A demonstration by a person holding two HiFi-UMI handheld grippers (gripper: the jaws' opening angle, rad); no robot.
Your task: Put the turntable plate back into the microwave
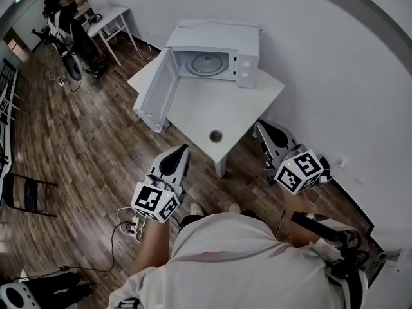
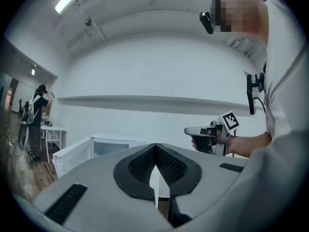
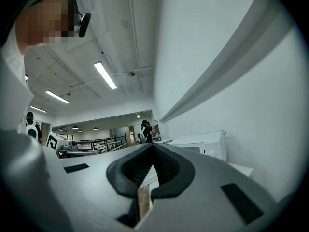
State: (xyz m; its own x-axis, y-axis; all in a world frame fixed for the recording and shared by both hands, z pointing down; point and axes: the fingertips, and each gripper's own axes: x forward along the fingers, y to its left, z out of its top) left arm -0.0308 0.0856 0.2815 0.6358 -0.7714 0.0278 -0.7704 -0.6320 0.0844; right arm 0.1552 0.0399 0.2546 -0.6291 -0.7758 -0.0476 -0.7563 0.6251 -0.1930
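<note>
A white microwave stands at the far corner of a white table, its door swung wide open to the left. A round glass turntable plate lies inside the cavity. Both grippers hang short of the table's near edge, over the floor, and hold nothing. My left gripper is shut and points toward the door. My right gripper is shut, beside the table's right corner. The left gripper view shows the microwave far ahead and the right gripper in a hand. The right gripper view shows the microwave ahead.
A round cable hole sits near the table's front corner. A white wall runs close along the right. A black chair stands at the left, and cables with a power strip lie on the wood floor. A person stands by a small white table far back.
</note>
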